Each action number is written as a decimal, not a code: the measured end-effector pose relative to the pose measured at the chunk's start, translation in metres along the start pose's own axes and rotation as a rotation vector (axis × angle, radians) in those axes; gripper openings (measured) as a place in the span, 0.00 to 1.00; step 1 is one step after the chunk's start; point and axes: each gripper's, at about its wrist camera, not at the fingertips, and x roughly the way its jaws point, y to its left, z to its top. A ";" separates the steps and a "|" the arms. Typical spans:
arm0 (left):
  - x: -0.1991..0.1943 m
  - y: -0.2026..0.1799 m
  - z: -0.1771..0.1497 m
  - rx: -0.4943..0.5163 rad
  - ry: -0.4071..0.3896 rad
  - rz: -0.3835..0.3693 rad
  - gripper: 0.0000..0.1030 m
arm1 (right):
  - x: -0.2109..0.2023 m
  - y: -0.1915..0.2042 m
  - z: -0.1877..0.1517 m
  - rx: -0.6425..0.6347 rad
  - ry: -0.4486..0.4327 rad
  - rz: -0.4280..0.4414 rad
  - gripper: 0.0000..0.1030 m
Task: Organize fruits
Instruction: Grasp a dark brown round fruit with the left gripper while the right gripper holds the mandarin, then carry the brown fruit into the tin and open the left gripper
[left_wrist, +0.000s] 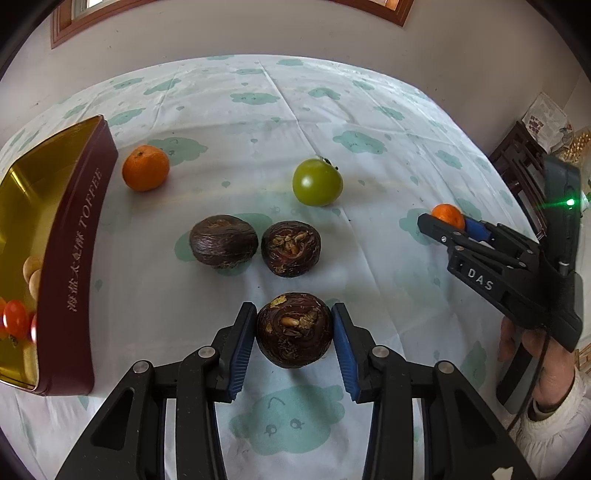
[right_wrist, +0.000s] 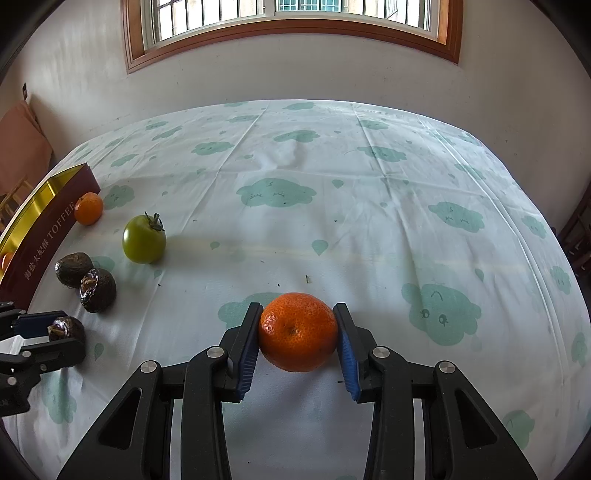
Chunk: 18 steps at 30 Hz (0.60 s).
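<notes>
Our left tongs (left_wrist: 294, 328) are clamped on a dark brown fruit (left_wrist: 293, 329), both blue pads (left_wrist: 242, 349) against its sides, and it sits on the bench (left_wrist: 369, 110) with its cloud-print cloth. Our right tongs (right_wrist: 298, 332) are clamped on a mandarin (right_wrist: 297, 331), also down on the cloth.

Just beyond the left tongs lie two more dark fruits (left_wrist: 223, 241), close side by side. Further back stands a green tomato (left_wrist: 317, 182), and to its left a second mandarin (left_wrist: 145, 168), just beside the toffee tin (left_wrist: 79, 258). The tin stands open at the left edge, gold inside, with red cherry tomatoes (left_wrist: 14, 317) and pale round fruits (left_wrist: 32, 275) in it.

From the left view we see a hand (left_wrist: 517, 343) in a white sleeve (left_wrist: 554, 435) holding the right tongs, well apart from the tin.
</notes>
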 end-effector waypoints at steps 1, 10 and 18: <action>-0.003 0.001 0.000 -0.002 -0.008 0.004 0.36 | 0.000 0.000 0.000 0.000 0.000 0.000 0.39; -0.047 0.026 0.009 -0.027 -0.102 0.043 0.36 | 0.000 0.000 0.000 0.000 0.000 0.000 0.39; -0.084 0.080 0.017 -0.114 -0.171 0.140 0.36 | 0.000 0.001 0.000 -0.001 0.000 0.000 0.39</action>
